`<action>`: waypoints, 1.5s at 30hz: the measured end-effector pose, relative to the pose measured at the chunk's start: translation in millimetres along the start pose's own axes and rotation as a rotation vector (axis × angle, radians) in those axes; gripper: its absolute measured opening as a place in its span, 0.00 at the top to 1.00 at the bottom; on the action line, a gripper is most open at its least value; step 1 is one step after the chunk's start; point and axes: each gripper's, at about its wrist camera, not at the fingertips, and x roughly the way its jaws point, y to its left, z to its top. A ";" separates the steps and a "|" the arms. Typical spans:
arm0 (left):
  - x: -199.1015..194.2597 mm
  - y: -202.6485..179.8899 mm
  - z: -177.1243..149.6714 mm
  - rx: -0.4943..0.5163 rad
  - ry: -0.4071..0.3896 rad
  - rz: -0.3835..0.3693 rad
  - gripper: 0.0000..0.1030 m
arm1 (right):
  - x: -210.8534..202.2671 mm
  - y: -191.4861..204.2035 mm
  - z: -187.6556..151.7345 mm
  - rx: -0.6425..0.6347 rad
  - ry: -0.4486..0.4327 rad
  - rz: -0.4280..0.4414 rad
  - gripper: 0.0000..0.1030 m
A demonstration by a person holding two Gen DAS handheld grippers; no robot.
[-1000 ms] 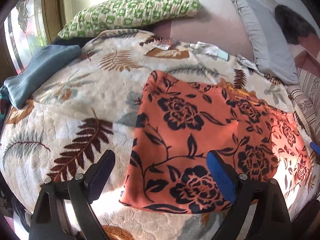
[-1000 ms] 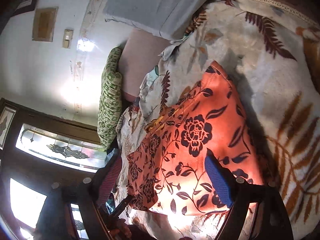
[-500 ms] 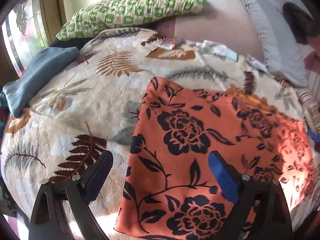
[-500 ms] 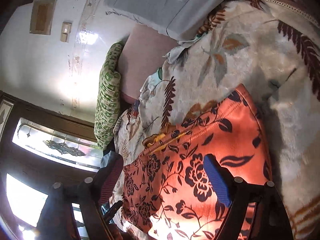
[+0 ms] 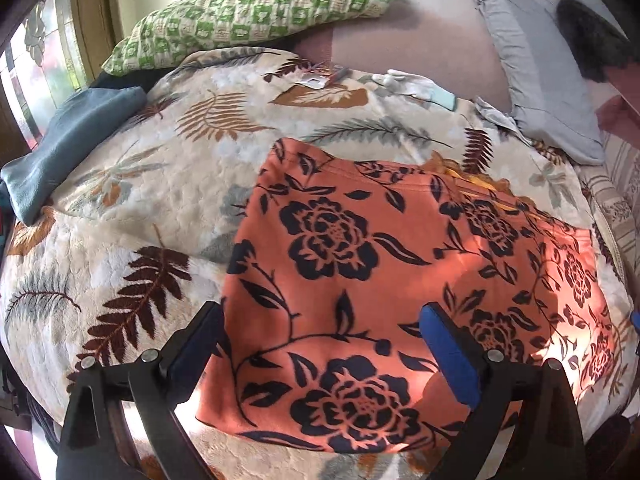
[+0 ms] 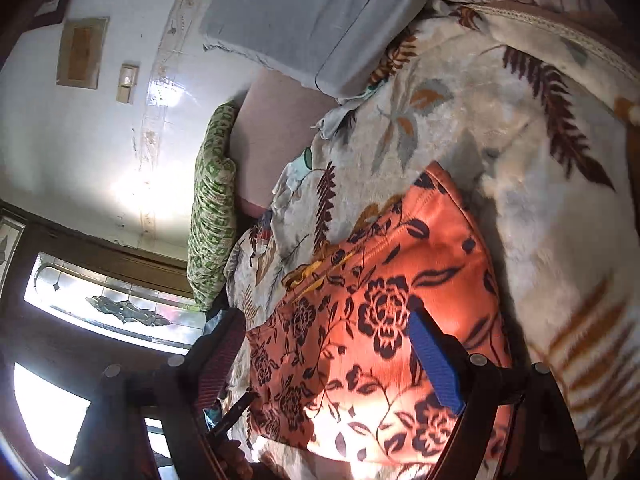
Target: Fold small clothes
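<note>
An orange garment with black flowers [image 5: 360, 248] lies flat on the leaf-print blanket [image 5: 168, 184], with a yellow trim at its far edge. My left gripper [image 5: 322, 314] hovers over the garment's near left part and its jaws are opening. The cloth lies below the gap and the pads do not press on it. In the right wrist view the same garment [image 6: 400, 280] spreads under my right gripper [image 6: 325, 318], which stands open above it and holds nothing.
A green patterned pillow [image 5: 256, 12] and a grey pillow [image 5: 540, 72] lean at the head of the bed. A folded blue-grey cloth [image 5: 68, 136] lies at the left edge. Small papers and cloth scraps [image 5: 412, 88] sit near the headboard. A stained-glass window [image 6: 120, 308] is beyond.
The left gripper has edged in over the garment, which now fills more of its view, and its fingers stand a little wider. The right view swung away and came back.
</note>
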 end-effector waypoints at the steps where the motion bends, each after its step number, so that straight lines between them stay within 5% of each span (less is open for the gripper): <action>1: -0.9 -6.6 -2.8 0.017 0.004 -0.006 0.04 | -9.0 -4.2 -16.6 0.018 0.005 -0.003 0.17; 8: -12.1 -41.2 -18.3 0.094 0.018 -0.047 0.04 | -15.5 -65.2 -91.9 0.234 0.036 -0.055 0.16; 15: -23.4 -39.7 -16.3 0.081 0.001 -0.042 0.04 | -8.0 -91.4 -77.2 0.348 -0.041 -0.052 0.15; 19: -23.4 -44.7 -16.4 0.092 -0.017 -0.026 0.04 | -13.5 -81.9 -68.0 0.289 -0.105 -0.090 0.16; 21: -22.5 -50.7 -15.8 0.109 -0.037 -0.008 0.04 | -9.9 -83.9 -69.2 0.274 -0.099 -0.123 0.23; 27: -15.0 -67.9 -14.0 0.154 -0.037 -0.007 0.04 | -8.8 -65.2 -67.8 0.186 -0.116 -0.176 0.25; 31: 23.9 -78.6 -24.9 0.225 0.054 0.066 0.04 | -1.0 -78.2 -67.8 0.241 -0.096 -0.168 0.24; 45: 28.9 -77.9 -27.2 0.183 0.081 0.034 0.04 | -2.8 -66.5 -63.4 0.260 -0.075 -0.172 0.23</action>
